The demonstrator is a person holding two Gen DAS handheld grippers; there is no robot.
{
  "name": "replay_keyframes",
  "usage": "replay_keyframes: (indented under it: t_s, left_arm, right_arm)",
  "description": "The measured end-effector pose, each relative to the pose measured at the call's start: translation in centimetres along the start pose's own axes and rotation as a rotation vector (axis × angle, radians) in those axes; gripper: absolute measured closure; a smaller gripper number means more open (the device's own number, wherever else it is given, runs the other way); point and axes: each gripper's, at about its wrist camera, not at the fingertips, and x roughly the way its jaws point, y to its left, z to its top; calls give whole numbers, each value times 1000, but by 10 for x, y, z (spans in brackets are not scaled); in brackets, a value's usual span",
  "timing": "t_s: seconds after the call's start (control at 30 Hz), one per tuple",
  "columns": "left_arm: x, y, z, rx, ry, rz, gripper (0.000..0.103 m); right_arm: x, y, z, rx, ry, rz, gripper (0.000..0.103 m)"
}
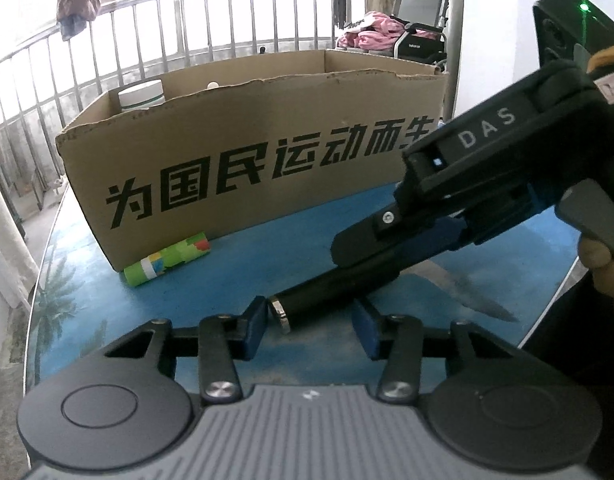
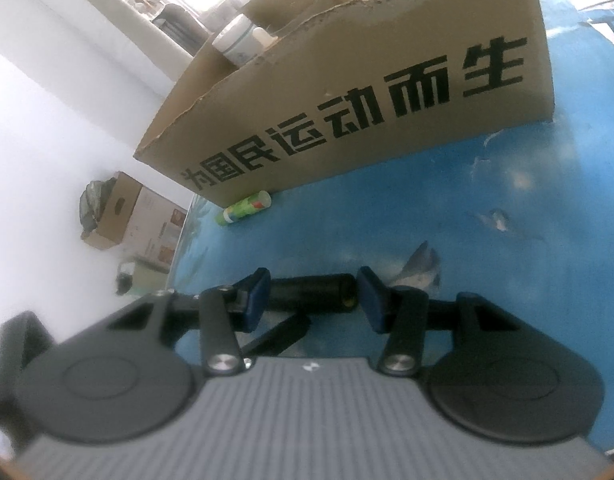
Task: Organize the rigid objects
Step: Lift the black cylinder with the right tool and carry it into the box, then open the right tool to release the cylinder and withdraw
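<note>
— Blue tabletop (image 1: 235,276), cardboard box (image 1: 243,152) at the back. Knife?

— Knife (image 1: 327,296) lies flat before the box. My right gripper (image 2: 313,294) straddles its handle, not clamped; left gripper (image 1: 311,326) spread wide at the butt end.

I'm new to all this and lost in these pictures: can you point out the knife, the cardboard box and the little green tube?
knife (image 1: 319,300), left wrist view, on its black handle.
cardboard box (image 1: 247,152), left wrist view, on its printed front wall.
green tube (image 1: 167,258), left wrist view, on its middle.
</note>
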Motion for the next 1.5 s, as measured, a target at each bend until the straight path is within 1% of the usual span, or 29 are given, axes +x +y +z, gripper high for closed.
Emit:
replay_keyframes:
  t_s: [0.23,0.3,0.37,0.47,0.63,0.73,0.87,1.0,1.07,1.13,1.17,1.23,1.4,1.43,1.5]
  left_arm:
    - [-1,-1,-2,1,-27,11,58]
    - [-2,-2,-3,1,-34,17,60]
    - [-4,-1,-3,0,-38,22,60]
    - [-7,-2,-2,-1,-51,27,60]
    - [-16,-3,1,4,-76,38,60]
    - [-29,-4,9,10,-117,51,60]
    - [-52,-4,31,32,-202,79,60]
    - [-70,-2,68,63,-314,105,59]
    - [-70,-3,88,72,-344,106,59]
    - [-64,-3,106,71,-358,96,59]
    - [-58,-3,113,71,-353,89,59]
    - [-40,-2,126,55,-312,64,59]
    - [13,16,138,-71,-166,-63,59]
    - [20,20,137,-87,-151,-83,60]
    - [27,24,137,-103,-150,-99,61]
  right_arm:
    - [-2,-1,-6,-7,-18,0,55]
    - [-2,0,-7,-18,-28,-10,58]
    - [-3,2,-7,-35,-33,-29,66]
    - [-6,3,-7,-37,-41,-30,68]
    - [-10,9,-6,-59,-54,-38,68]
    - [-18,16,-4,-65,-70,-36,68]
    - [-41,38,5,-111,-134,-30,68]
    - [-71,65,24,-177,-227,-19,68]
    - [-86,78,39,-227,-279,-26,68]
    - [-95,84,54,-260,-311,-41,67]
    - [-97,86,62,-272,-322,-52,67]
    - [-99,83,76,-285,-327,-82,67]
    - [-83,60,103,-270,-274,-147,67]
    - [-79,55,107,-268,-262,-155,67]
    - [-72,46,113,-264,-245,-177,67]
